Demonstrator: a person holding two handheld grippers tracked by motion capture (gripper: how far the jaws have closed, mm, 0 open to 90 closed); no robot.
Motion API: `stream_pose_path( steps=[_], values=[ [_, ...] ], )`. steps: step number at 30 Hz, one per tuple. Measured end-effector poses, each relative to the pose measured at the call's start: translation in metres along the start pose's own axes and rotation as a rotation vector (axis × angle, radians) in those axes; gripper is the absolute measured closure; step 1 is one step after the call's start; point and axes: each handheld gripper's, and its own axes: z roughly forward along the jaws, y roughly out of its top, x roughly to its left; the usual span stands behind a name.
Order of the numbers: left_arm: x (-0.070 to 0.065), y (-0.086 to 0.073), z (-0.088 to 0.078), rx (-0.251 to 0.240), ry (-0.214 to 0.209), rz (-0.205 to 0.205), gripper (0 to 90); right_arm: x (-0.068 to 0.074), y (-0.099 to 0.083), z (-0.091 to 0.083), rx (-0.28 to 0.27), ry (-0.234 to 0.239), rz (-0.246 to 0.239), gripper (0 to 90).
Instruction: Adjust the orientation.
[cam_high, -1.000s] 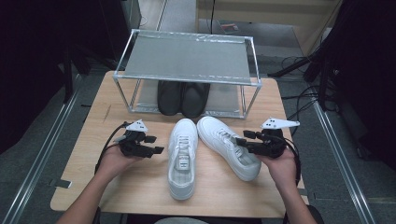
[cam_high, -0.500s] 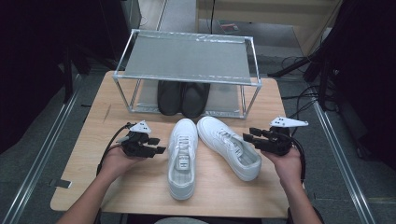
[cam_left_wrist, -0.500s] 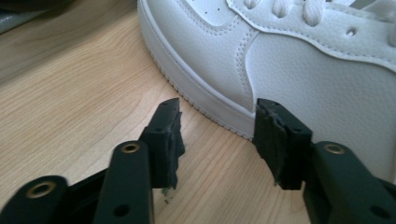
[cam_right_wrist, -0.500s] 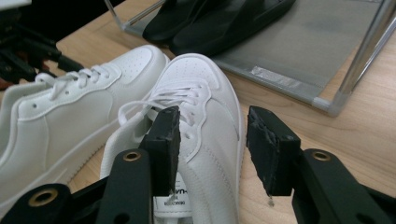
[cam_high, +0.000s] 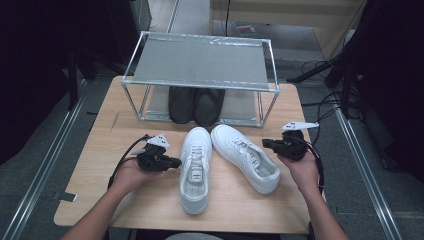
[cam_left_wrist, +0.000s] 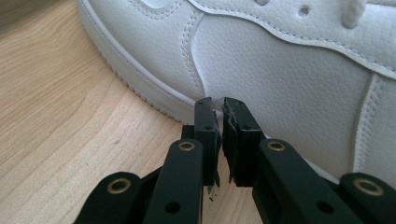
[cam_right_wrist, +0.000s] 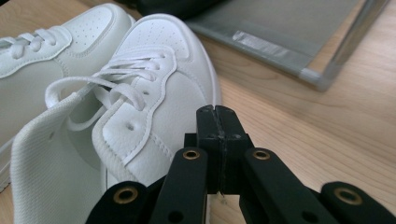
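Light wooden table; wire-frame shoe rack with grey mesh shelves at 12 o'clock, pair of black shoes under it. Two white leather lace-up sneakers mid-table, long axes toward 12, right one toed toward 11. Left gripper: left sneaker just beside at 3 o'clock, jaws just closing to a sliver, gripping nothing. Right gripper: right sneaker at 9 o'clock, jaws just closed together, empty. Each hand is nearest its own shoe.
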Motion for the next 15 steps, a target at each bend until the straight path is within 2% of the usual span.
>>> stream_pose_path(
  steps=[3, 6, 15],
  values=[
    [0.001, 0.0, 0.0, -0.001, -0.004, -0.002, 83.5, 0.004, 0.001, 0.009, 0.031, 0.024, -0.009, 90.0],
    [0.0, 0.0, 0.001, -0.003, -0.002, -0.003, 83.6, 0.012, 0.001, 0.012, 0.038, -0.014, -0.052, 90.0],
    [-0.003, 0.0, 0.002, -0.002, 0.012, 0.012, 84.4, 0.013, 0.0, 0.012, 0.037, -0.015, -0.044, 90.0]
  ],
)
